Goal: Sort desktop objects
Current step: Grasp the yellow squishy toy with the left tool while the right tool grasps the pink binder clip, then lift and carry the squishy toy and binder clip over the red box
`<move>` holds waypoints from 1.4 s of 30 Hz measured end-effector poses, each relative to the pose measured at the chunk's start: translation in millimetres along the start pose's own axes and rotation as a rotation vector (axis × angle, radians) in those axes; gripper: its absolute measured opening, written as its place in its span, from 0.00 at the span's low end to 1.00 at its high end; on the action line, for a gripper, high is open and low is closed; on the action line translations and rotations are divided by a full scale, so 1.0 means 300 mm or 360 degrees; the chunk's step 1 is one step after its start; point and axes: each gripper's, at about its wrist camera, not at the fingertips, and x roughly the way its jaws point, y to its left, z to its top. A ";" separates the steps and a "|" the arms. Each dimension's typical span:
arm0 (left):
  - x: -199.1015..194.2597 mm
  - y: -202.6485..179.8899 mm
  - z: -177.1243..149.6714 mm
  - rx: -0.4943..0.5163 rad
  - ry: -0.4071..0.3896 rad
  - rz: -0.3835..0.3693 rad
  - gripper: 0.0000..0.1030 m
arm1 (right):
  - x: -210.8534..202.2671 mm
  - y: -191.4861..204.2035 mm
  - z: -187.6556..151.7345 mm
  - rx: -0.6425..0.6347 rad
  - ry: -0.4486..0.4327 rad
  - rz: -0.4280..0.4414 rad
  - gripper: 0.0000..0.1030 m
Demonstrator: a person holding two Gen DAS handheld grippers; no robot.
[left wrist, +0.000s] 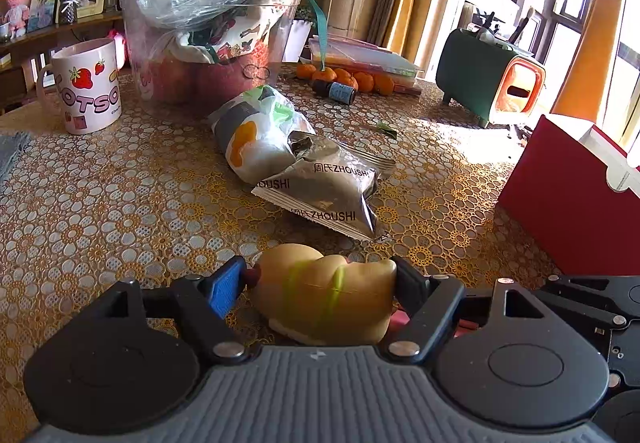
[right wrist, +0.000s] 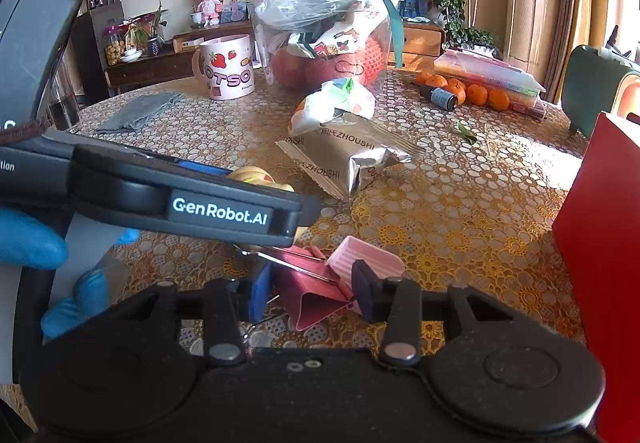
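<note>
1. Left tool (left wrist: 320,279): jaws closed against both ends of a yellow hot-dog toy (left wrist: 324,303), which rests on the table (left wrist: 120,203).
2. Right tool (right wrist: 308,291): jaws narrow, pads pressing a pink binder clip (right wrist: 316,295) on the table, beside a pink ribbed piece (right wrist: 368,255).
3. Silver snack packet (left wrist: 328,191) lies beyond, apart from both tools.
</note>
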 end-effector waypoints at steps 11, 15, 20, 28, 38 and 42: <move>-0.056 -0.029 0.008 -0.0037 -0.0005 0.0045 0.71 | -0.059 -0.025 0.004 0.0025 -0.0020 -0.0027 0.29; -0.086 -0.047 0.009 -0.0038 -0.0012 0.0049 0.71 | -0.091 -0.040 0.001 0.0038 -0.0040 -0.0048 0.28; -0.126 -0.071 0.005 -0.0026 -0.0020 0.0050 0.71 | -0.129 -0.064 -0.003 0.0063 -0.0057 -0.0080 0.28; -0.179 -0.105 -0.015 -0.0021 -0.0008 0.0056 0.71 | -0.208 -0.113 -0.020 0.0128 -0.0097 -0.0111 0.28; -0.275 -0.205 -0.033 0.0038 -0.0018 0.0029 0.71 | -0.347 -0.152 -0.027 0.0184 -0.0201 -0.0129 0.28; -0.314 -0.263 -0.034 0.0071 -0.0033 0.0005 0.71 | -0.411 -0.167 -0.030 0.0195 -0.0245 -0.0139 0.28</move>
